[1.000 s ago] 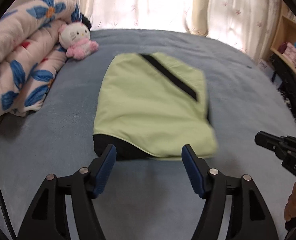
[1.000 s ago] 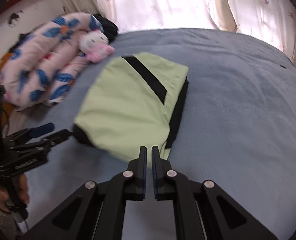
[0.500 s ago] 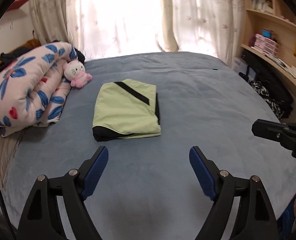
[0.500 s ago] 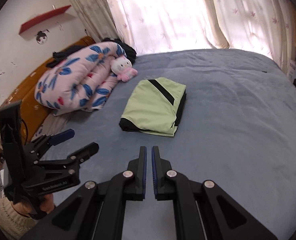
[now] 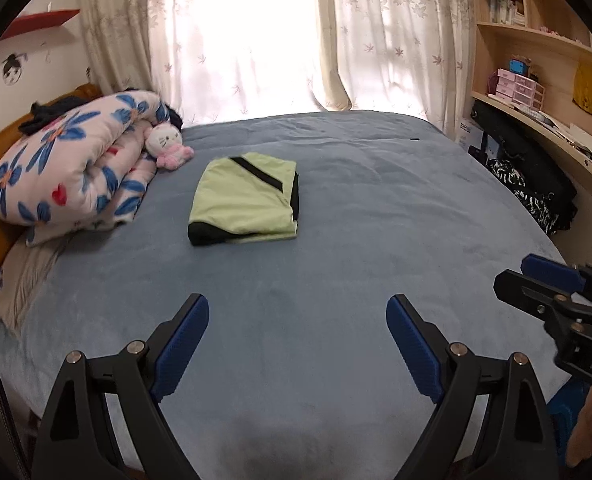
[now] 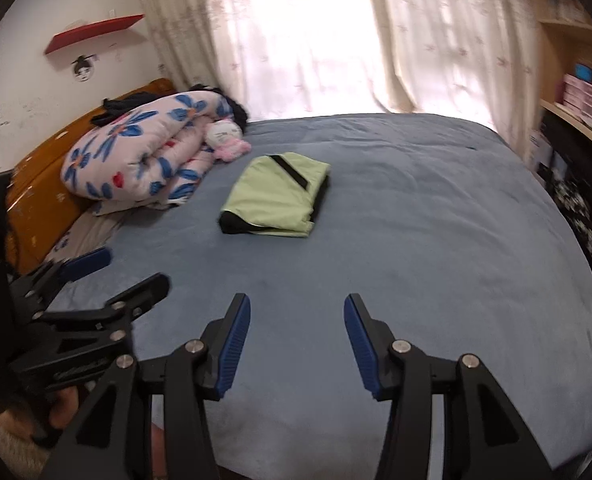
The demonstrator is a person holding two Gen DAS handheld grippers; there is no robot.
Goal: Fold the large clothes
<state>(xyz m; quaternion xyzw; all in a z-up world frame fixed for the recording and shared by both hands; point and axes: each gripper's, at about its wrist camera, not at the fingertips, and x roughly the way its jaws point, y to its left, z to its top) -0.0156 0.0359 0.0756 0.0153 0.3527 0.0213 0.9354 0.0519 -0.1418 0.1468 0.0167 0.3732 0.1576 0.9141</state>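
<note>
A light green garment with black trim (image 5: 243, 199) lies folded into a neat rectangle on the blue bed (image 5: 376, 208); it also shows in the right wrist view (image 6: 277, 196). My left gripper (image 5: 298, 320) is open and empty, held well back near the bed's front edge. My right gripper (image 6: 297, 320) is open and empty, also far back from the garment. Each gripper shows at the side of the other's view, the right one (image 5: 552, 284) and the left one (image 6: 112, 276).
A rolled floral quilt (image 5: 72, 164) and a pink-and-white plush cat (image 5: 166, 144) lie at the bed's left by an orange headboard (image 6: 44, 192). Curtains (image 5: 264, 40) hang behind. Wooden shelves (image 5: 536, 92) and dark bags (image 5: 536, 188) stand at the right.
Both grippers have pulled back and up from the folded garment to the bed's front edge. The right gripper has opened from shut. The garment has stayed in place.
</note>
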